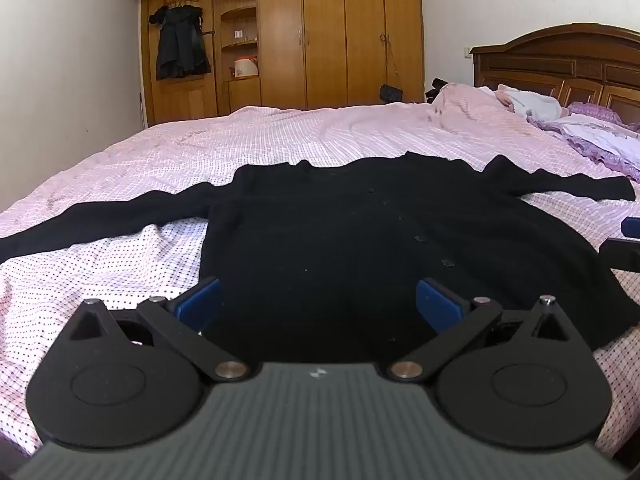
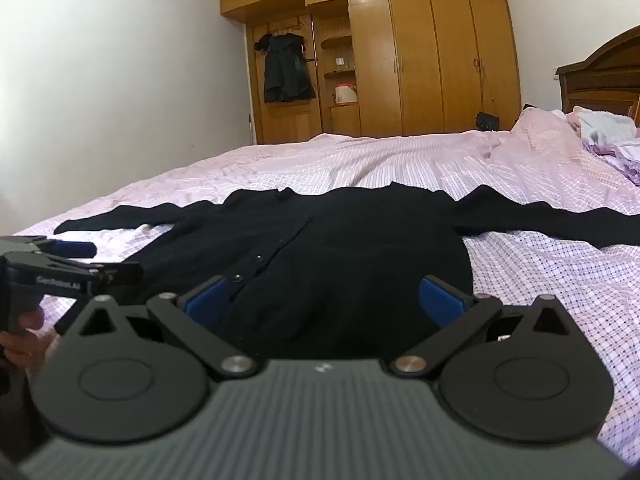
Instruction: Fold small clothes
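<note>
A black button-front cardigan [image 1: 320, 232] lies spread flat on the pink checked bed sheet [image 1: 120, 264], with one sleeve stretched out to each side. My left gripper [image 1: 319, 300] hovers over the cardigan's near hem, jaws wide open, and nothing sits between the blue pads [image 1: 200, 304]. In the right wrist view the same cardigan [image 2: 340, 248] lies ahead. My right gripper [image 2: 326, 300] is open above its hem, with nothing held. The left gripper [image 2: 108, 260] shows at the left, held by a hand [image 2: 28, 332]. The right gripper's tip [image 1: 626, 240] peeks in at the left wrist view's right edge.
A wooden wardrobe [image 1: 340, 32] fills the far wall, with a dark garment [image 1: 180, 48] hanging on it. A wooden headboard [image 1: 560, 68] stands at the right. Pink and purple bedding [image 1: 580, 128] is piled below it. A white wall [image 2: 120, 80] runs along the left.
</note>
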`<move>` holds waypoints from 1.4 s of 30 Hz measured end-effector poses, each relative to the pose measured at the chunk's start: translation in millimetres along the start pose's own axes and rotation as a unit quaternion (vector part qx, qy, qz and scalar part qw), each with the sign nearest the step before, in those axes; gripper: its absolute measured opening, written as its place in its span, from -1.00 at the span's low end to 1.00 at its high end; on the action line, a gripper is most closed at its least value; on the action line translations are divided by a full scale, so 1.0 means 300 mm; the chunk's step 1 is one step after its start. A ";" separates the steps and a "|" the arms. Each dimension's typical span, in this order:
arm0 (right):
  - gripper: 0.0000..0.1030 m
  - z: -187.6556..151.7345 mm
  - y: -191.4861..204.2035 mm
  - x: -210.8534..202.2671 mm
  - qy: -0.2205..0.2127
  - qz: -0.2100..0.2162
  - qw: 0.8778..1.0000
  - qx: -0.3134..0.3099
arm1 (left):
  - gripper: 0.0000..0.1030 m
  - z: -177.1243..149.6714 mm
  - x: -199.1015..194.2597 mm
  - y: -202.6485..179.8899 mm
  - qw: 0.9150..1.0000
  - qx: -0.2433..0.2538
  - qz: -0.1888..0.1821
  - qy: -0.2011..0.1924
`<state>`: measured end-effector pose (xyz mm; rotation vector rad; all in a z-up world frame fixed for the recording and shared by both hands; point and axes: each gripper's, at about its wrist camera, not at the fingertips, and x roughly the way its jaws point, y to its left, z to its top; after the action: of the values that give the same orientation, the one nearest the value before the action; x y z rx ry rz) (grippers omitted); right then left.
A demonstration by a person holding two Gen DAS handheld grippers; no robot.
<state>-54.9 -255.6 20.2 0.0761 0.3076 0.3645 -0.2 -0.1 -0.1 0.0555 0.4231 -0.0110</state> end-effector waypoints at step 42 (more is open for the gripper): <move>1.00 0.000 0.012 0.011 0.010 0.008 1.000 -0.015 | 1.00 0.004 0.017 0.009 1.000 0.005 -0.006 0.009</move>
<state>-53.1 -251.2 19.7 0.0454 0.3216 0.3864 5.1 2.6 -1.1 0.0636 0.4410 -0.0244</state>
